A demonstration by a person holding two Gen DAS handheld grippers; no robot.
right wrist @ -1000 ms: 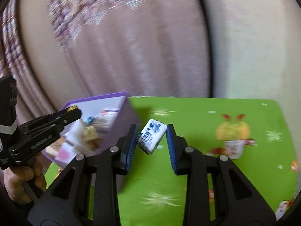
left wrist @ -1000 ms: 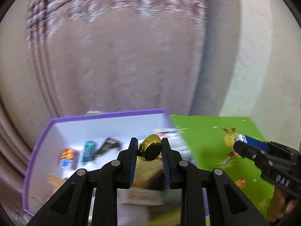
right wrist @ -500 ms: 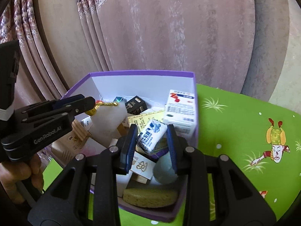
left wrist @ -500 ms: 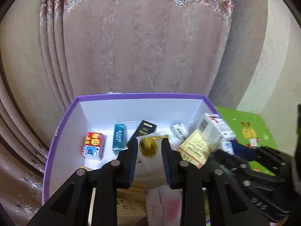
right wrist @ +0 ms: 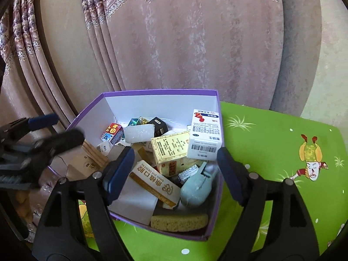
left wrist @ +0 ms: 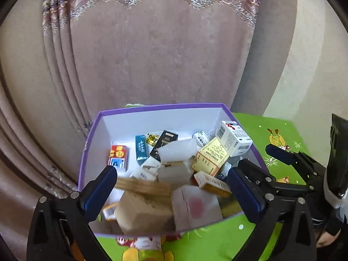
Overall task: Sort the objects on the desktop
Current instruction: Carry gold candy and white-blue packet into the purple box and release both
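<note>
Lettering "DING ZHI KOU FU", perhaps, on carton [right wrist: 155, 184] in purple box [right wrist: 161, 92]

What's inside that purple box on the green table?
The purple box holds a jumble: a white medicine carton, a yellow carton, a sponge and a pale green toy. Whatever lies beneath them is covered.

Ahead of both claws we found the purple box [right wrist: 152, 93] crammed: cartons, a white block [right wrist: 140, 133] and a yellow sponge [right wrist: 179, 221] left almost no gap to reach down through. Only its far end, beyond the left claw [left wrist: 171, 193], showed bare white floor. The right claw [right wrist: 174, 171] hung beside the left one, so room between them was tight. To the right claw's right we saw the green surface [right wrist: 271, 143] lying open. A curtain [right wrist: 195, 54] closed off everything behind the box.
</note>
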